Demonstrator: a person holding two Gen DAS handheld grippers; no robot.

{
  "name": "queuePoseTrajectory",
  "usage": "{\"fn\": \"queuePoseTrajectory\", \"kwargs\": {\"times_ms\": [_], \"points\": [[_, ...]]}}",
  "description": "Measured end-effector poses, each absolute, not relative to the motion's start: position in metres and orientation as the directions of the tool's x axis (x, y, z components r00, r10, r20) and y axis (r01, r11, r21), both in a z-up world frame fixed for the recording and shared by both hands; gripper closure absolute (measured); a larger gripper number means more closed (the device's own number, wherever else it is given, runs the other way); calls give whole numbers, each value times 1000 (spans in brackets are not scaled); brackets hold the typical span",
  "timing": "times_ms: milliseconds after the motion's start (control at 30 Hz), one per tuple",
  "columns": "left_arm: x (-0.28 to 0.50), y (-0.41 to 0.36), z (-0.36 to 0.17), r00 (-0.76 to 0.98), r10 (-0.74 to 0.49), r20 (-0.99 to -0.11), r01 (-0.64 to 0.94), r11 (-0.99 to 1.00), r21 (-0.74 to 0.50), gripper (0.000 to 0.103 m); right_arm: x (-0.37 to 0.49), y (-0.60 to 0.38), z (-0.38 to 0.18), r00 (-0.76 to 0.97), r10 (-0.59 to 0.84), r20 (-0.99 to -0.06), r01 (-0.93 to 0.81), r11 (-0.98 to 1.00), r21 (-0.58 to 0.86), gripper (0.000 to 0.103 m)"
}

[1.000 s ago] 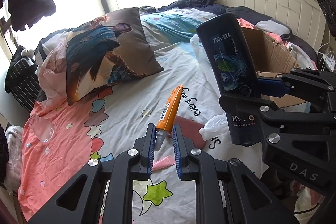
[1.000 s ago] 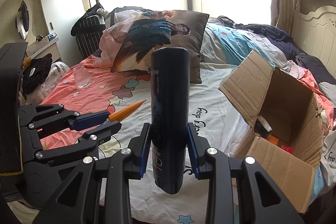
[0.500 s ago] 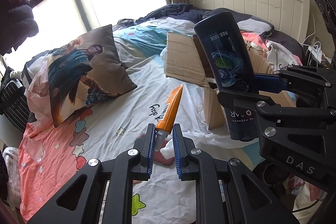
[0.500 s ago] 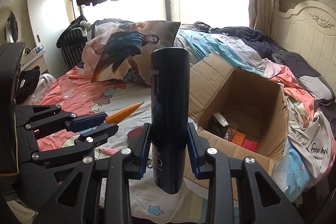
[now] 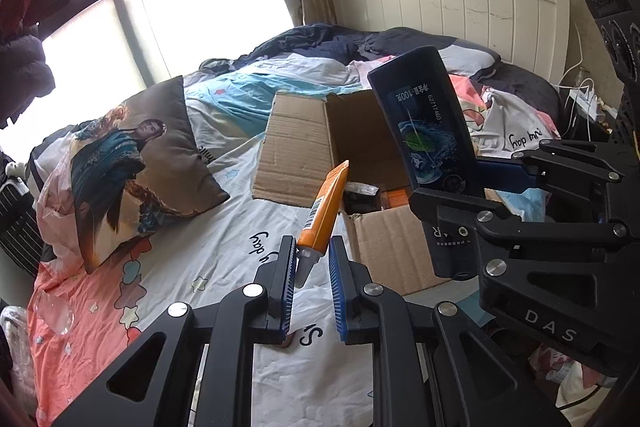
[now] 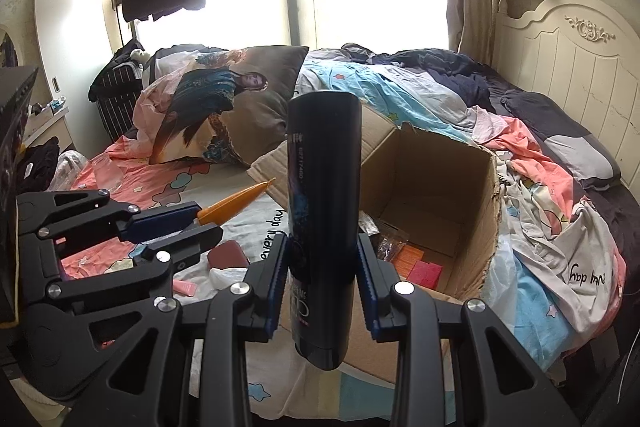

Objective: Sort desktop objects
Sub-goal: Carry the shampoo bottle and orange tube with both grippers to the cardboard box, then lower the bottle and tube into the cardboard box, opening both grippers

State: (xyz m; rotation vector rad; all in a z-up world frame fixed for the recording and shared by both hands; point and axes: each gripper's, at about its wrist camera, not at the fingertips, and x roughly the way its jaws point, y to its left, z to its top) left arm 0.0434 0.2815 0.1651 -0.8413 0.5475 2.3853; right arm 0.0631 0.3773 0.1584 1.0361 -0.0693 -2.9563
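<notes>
Grippers, nearest you: your right gripper (image 6: 322,263) has its fingers clamped on a dark blue bottle (image 6: 324,187), held upright at the near wall of the cardboard box (image 6: 436,183). Your left gripper (image 5: 312,267) has its fingers narrowed on the cap end of an orange tube (image 5: 326,207), which slants up toward the box's near-left corner.

Bed sheet, left of the box: a maroon case (image 6: 228,255), a small pink tube (image 6: 185,287) and a crumpled white wrapper (image 6: 228,273) lie loose on the bed (image 6: 168,187).

Box, open, flaps out: orange and pink packets (image 6: 420,267) and a clear wrapper lie on its floor; much of the floor is bare.

Pillow (image 6: 224,107), beyond the box to its left, against bedding.

Standing of the sort, as a judgement: some items lie in the box, two are in your fingers outside it, and at least three lie beside it. Neither held item is over the opening. If the box is the destination, the job looks midway; what else lies out of view cannot be told.
</notes>
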Motion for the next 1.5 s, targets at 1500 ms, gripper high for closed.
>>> {"fn": "queuePoseTrajectory", "kwargs": {"times_ms": [1500], "points": [[-59,402,117,-500,418,-759,-699,-712,69,86,-18,481,123,-713,108,-693,-161,-987,12,72]]}}
